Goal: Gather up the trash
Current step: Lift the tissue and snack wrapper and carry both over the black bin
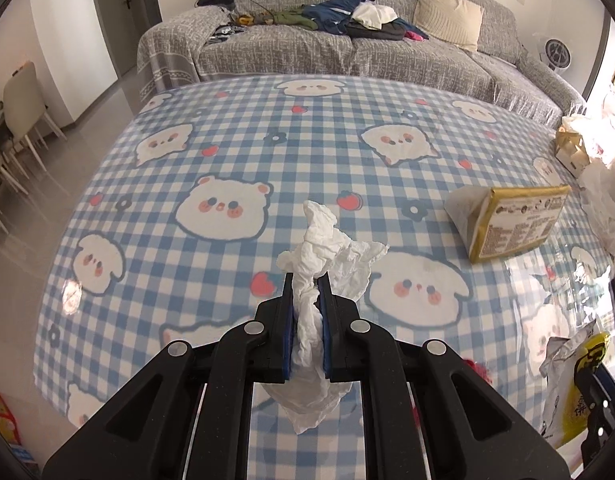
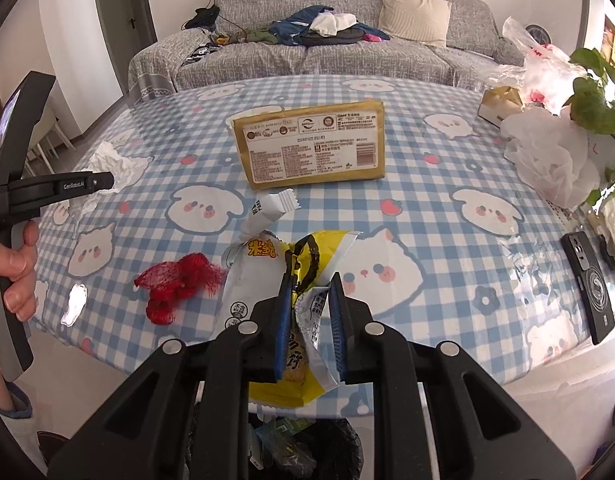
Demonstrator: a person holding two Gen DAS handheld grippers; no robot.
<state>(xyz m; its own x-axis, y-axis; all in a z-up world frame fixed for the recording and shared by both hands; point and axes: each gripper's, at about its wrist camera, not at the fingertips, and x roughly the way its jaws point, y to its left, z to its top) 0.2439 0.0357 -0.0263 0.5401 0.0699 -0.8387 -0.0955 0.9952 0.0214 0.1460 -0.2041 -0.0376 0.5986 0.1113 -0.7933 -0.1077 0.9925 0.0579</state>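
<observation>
On the checked tabletop [image 2: 427,216] a tan parcel [image 2: 311,144] is lying at twelve o'clock, red netting [image 2: 175,284] at nine, a phone [image 2: 591,284] at three. Our left claw [image 1: 306,284] is clamping a crumpled white tissue [image 1: 327,248]; our right claw [image 2: 309,284] is pinching a yellow snack wrapper [image 2: 307,260] above the bin [image 2: 347,456], both tilting downward.

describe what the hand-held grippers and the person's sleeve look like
Each hand-held gripper, left and right, is matte black plastic with two flat fingers lined with blue pads, linked by angled bars on round silver pivot pins. Seen from the side, the left one carries white lettering and a grey handle. The sleeve is light grey with a bluish cuff.
</observation>
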